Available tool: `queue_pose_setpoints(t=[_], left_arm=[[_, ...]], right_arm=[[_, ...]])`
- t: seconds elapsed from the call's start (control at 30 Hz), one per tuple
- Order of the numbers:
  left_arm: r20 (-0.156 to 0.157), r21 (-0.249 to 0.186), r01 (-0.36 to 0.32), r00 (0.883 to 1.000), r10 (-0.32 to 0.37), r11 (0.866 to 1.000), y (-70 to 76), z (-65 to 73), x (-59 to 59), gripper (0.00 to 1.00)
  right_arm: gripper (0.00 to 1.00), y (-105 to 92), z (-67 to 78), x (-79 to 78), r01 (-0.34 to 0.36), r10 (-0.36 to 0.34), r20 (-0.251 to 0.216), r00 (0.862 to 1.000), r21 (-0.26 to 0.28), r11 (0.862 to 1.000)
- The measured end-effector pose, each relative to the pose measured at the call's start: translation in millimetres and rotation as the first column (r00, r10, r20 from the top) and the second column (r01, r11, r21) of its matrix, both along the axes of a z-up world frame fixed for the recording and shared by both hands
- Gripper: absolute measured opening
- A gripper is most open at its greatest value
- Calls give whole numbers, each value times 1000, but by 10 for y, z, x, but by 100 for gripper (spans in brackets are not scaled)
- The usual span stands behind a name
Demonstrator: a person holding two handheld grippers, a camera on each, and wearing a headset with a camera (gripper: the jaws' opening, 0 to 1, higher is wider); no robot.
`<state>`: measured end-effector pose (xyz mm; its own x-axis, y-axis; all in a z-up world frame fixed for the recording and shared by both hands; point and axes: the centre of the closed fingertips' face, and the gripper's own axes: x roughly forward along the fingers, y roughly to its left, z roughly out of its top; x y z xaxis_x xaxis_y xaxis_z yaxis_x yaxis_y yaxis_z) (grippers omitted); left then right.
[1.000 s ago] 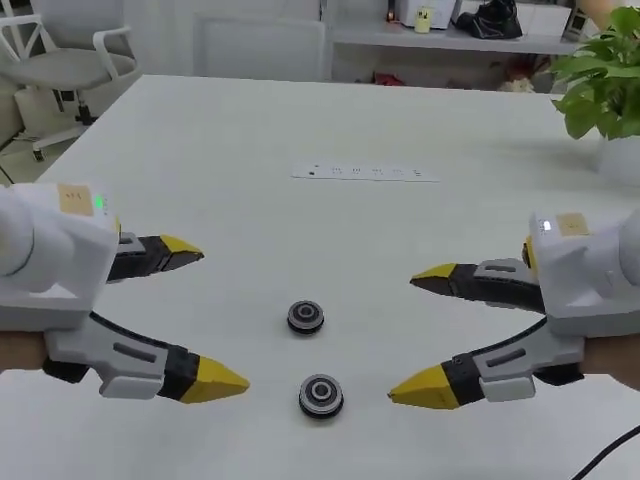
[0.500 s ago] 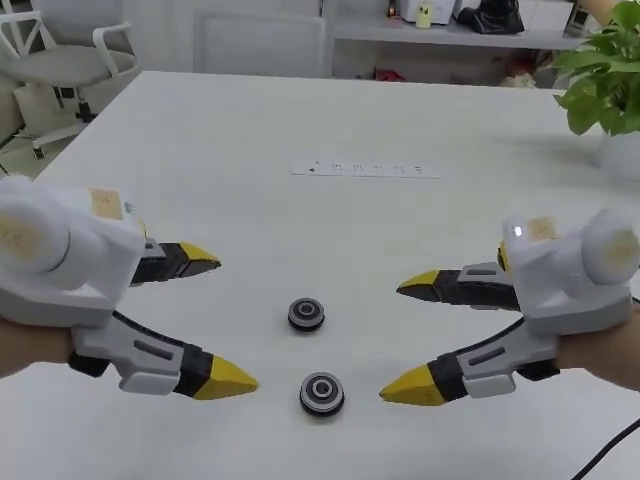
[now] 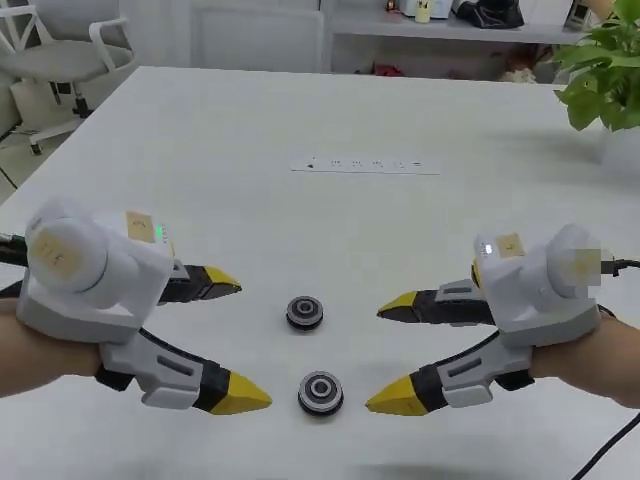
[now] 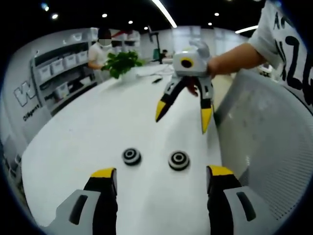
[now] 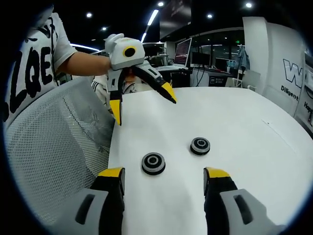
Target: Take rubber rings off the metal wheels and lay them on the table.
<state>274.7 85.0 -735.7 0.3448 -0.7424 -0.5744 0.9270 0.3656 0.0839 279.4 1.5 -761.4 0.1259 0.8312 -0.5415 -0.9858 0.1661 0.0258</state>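
Observation:
Two metal wheels with black rubber rings lie flat on the white table (image 3: 250, 120): the far wheel (image 3: 305, 313) (image 4: 131, 156) (image 5: 200, 146) and the near wheel (image 3: 321, 393) (image 4: 179, 160) (image 5: 153, 163). My left gripper (image 3: 253, 342) (image 4: 161, 172) (image 5: 145, 108) hovers open to the left of both wheels, jaws spread wide and pointing at them. From the other side my right gripper (image 3: 375, 357) (image 5: 164, 172) (image 4: 182, 122) faces it, also open. The wheels sit between the two pairs of yellow tips, and neither gripper touches them.
A flat white strip with small markings (image 3: 365, 167) lies farther back on the table. A potted plant (image 3: 605, 70) stands at the far right, an office chair (image 3: 60, 50) beyond the far left corner. A mesh chair back (image 4: 274, 147) is close behind the near edge.
Both grippers have closed in on the wheels from either side and stayed open. The wheels have not moved. The head view has tilted slightly.

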Motion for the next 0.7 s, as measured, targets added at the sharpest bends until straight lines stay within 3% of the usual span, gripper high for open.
queue_pose_setpoints(t=[0.7], left_arm=[[-63,4,45,997,-45,999,-170,-299,-9,58]], right_arm=[[43,77,-225,-9,-32,32,-56,998,9,999]])
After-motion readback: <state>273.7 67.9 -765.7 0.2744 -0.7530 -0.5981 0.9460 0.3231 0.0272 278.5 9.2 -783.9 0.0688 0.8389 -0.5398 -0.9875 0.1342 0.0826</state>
